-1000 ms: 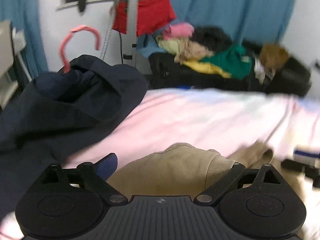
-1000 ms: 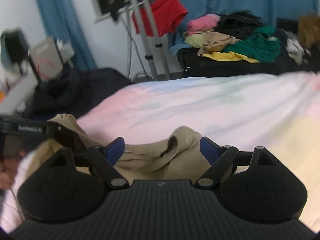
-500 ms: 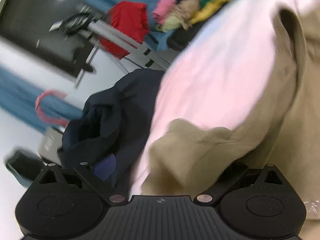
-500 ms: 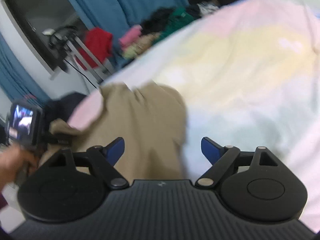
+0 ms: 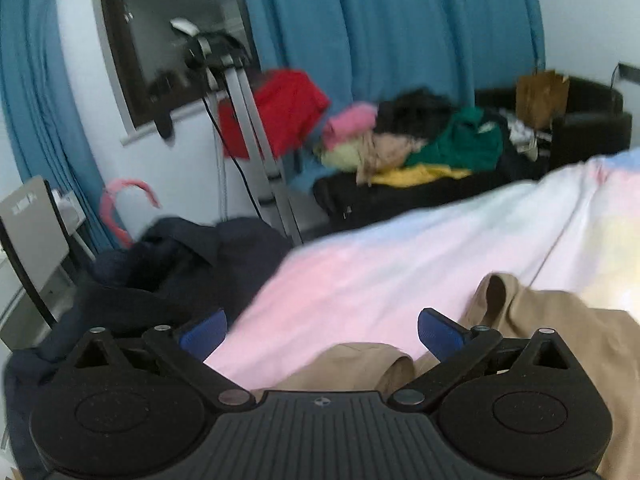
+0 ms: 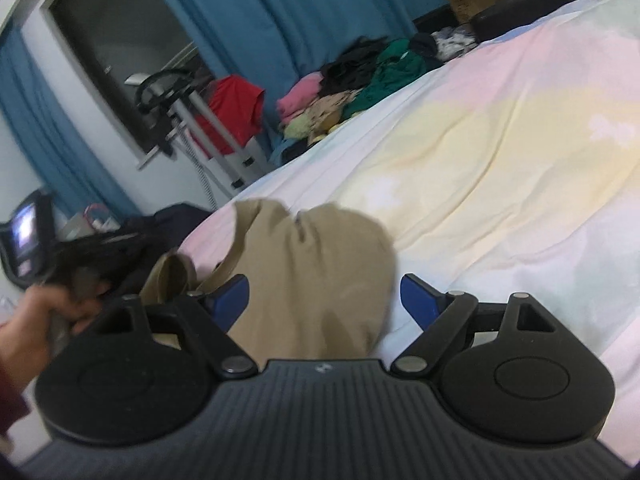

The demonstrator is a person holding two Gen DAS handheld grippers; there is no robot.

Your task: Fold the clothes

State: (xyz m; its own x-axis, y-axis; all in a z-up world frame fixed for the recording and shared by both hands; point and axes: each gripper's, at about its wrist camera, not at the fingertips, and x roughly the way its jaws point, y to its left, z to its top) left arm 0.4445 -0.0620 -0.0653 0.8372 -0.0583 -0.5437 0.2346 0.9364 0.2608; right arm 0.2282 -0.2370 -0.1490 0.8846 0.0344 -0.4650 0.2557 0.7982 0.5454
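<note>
The tan garment (image 6: 316, 280) lies bunched near the left edge of the pastel bedsheet (image 6: 500, 152), a cuffed sleeve (image 5: 384, 368) curled toward the left gripper (image 5: 320, 328). That gripper's blue fingers are spread wide with nothing between them. The right gripper (image 6: 324, 296) is likewise spread, hovering over the tan cloth (whether its left pad touches it I cannot tell). A hand (image 6: 36, 328) shows at the right view's left side. Past the bed edge sits a dark garment (image 5: 180, 264); farther back a black case (image 5: 400, 196) carries a heap of clothes (image 5: 420, 140). To the right the sheet lies open and bare.
</note>
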